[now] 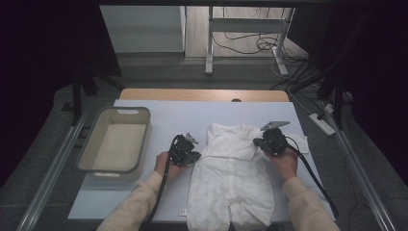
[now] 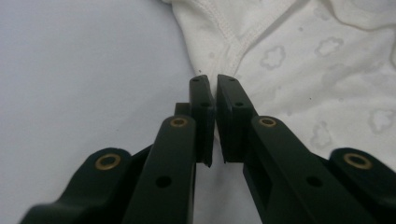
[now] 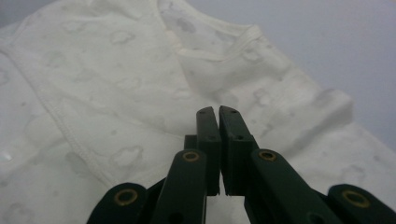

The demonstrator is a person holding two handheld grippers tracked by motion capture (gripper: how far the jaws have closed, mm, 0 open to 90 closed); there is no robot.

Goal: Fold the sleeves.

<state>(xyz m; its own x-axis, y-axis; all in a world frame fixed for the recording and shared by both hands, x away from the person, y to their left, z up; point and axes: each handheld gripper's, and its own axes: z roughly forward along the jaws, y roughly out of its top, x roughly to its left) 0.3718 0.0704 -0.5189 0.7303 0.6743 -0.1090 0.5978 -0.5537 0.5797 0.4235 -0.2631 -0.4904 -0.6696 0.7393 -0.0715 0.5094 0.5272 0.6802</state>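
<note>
A white baby garment (image 1: 231, 178) with a faint cloud print lies flat on the pale table (image 1: 168, 115), its legs hanging toward the near edge. At the garment's left side my left gripper (image 1: 196, 155) is held in a hand. In the left gripper view its jaws (image 2: 215, 79) are shut, with the hemmed edge of the garment (image 2: 303, 70) pinched between the pads. My right gripper (image 1: 259, 143) sits at the right shoulder. In the right gripper view it (image 3: 218, 111) is shut on a fold of the garment (image 3: 116, 93) just below the neckline.
An empty grey-rimmed basket (image 1: 115, 110) stands on the table's left part. A small white cloth (image 1: 300, 142) lies by the right gripper, close to the table's right edge. Black cables trail from both grippers toward the near edge.
</note>
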